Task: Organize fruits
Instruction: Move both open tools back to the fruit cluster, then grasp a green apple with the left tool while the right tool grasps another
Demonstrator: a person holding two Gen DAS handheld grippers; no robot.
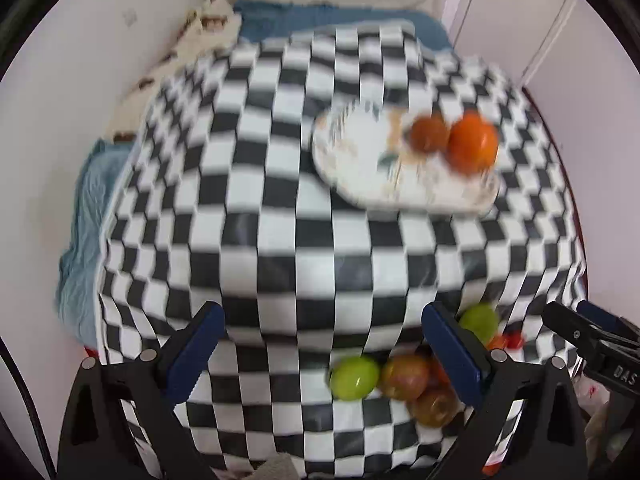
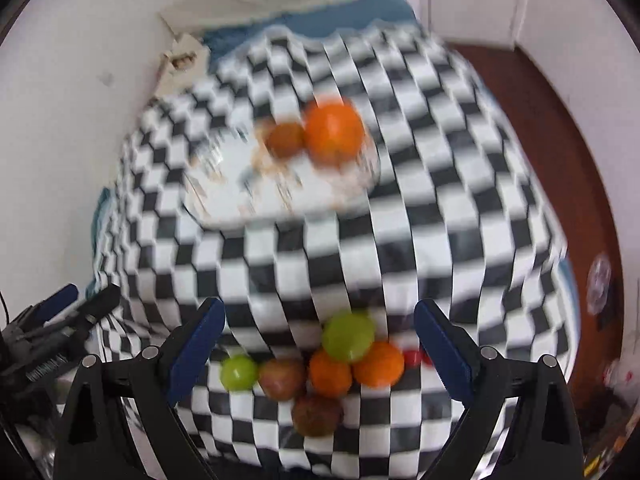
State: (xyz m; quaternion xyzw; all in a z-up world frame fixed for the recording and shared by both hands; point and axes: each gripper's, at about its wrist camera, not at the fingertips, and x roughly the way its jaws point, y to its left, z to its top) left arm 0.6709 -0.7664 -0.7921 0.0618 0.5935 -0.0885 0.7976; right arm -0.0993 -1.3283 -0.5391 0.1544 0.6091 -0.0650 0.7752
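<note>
A black-and-white checkered cloth point(image 2: 400, 220) covers the surface, which looks like a bed rather than a tabletop, with blue bedding point(image 1: 80, 240) showing at its edges. One white patterned plate point(image 1: 360, 168) lies on the far part of the cloth. On the plate sit two fruits, touching: one large orange point(image 2: 334, 132) and one smaller brownish-red fruit point(image 2: 285, 139) just to its left.

Near the cameras, one cluster of loose fruit lies on the cloth. The right wrist view shows it best. It holds two green fruits: a larger one point(image 2: 348, 336) at the far side of the cluster and a smaller one point(image 2: 239, 372) at its left end. There are two oranges point(image 2: 378, 364), side by side and touching, just below the larger green one. There are two mottled red-brown fruits, one point(image 2: 282, 378) between the small green fruit and the oranges, the other point(image 2: 317, 414) nearest the camera. A small red thing point(image 2: 414, 357) lies at the right of the cluster; it is too blurred to name or count.

That makes eight round fruits in all: two on the plate, six loose.

The left gripper point(image 1: 320, 348) is released, its jaws spread wide over bare cloth, with nothing between the pads. The right gripper point(image 2: 320, 348) is also released, jaws wide, hanging over the loose cluster without touching any fruit. Both views are blurred.
</note>
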